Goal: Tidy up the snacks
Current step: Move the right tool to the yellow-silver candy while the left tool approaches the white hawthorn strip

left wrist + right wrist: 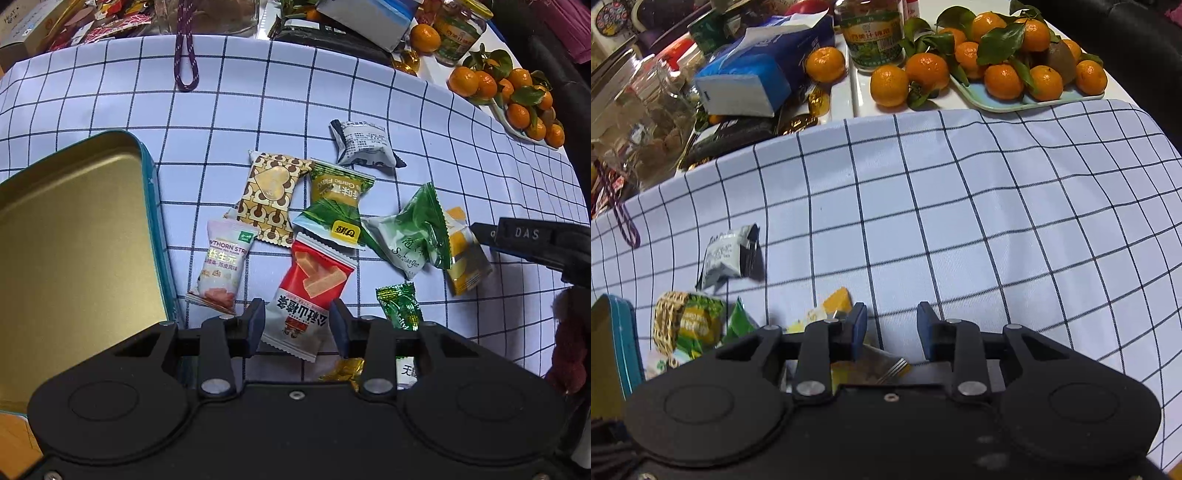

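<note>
On the tabletop (92, 92), the tin (74, 229) sits empty; all snacks remain outside. Left gripper (297, 325) spread around the red packet (314, 291), unclamped. Right gripper (892, 328) open, empty.

Even indoor light, soft shadows, strong fisheye bending at edges, right view motion-blurred

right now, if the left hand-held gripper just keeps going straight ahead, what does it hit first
Most likely the red and white snack packet. Its lower end already lies between the open fingers of the left hand-held gripper. Next in that line would be the green and yellow garlic-flavour packet, though depth is hard to judge.
</note>
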Available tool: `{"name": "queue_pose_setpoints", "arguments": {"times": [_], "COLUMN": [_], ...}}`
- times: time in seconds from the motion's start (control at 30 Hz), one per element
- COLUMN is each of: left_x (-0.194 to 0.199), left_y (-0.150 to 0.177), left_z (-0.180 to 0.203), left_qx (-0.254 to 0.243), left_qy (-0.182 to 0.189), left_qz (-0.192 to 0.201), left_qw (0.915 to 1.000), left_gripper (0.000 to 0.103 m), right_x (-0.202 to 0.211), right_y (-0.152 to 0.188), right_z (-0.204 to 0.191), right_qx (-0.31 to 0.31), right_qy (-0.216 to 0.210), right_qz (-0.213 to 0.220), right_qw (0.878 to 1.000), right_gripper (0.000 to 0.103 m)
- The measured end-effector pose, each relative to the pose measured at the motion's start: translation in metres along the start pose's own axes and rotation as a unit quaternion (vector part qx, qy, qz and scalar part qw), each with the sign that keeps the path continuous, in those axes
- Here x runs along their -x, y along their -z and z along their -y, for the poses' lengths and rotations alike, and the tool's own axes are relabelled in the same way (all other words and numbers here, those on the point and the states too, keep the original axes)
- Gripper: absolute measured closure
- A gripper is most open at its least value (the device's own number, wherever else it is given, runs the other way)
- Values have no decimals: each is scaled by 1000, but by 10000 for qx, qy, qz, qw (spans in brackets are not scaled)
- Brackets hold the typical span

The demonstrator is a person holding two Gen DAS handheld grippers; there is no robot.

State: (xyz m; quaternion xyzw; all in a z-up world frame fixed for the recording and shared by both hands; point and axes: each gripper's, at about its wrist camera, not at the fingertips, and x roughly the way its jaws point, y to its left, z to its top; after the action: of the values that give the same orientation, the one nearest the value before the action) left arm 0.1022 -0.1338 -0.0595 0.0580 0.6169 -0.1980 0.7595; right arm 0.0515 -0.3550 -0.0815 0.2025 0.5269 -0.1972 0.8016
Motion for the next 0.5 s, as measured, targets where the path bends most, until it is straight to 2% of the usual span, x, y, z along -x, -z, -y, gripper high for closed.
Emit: {"name": "queue_pose_setpoints", "arguments": {"times": [0.17, 0.3, 0.4, 0.5], "left_x": [-2, 0, 5, 12], "left_y": [-1, -6, -12, -19], "left_z": [5, 5, 4, -2], "left_qx": [-28, 34, 95, 178], "left_qy": [39, 104, 176, 180], "left_qz": [-25, 9, 71, 219], "left_qw": [10000, 9999, 9998, 9994], "left_gripper": [55, 55, 55, 55], "right_x": [6, 15, 23, 28], "right_y": [3, 0, -5, -8], "right_z": [6, 13, 14, 10], "right_qx": [24, -132, -230, -236], "right_qy": [-146, -324, -632, -1018], "right_qz": [-176, 25, 184, 156], "right_qw": [9997, 9994, 9976, 9944], "right_gripper": [70, 70, 68, 68]}}
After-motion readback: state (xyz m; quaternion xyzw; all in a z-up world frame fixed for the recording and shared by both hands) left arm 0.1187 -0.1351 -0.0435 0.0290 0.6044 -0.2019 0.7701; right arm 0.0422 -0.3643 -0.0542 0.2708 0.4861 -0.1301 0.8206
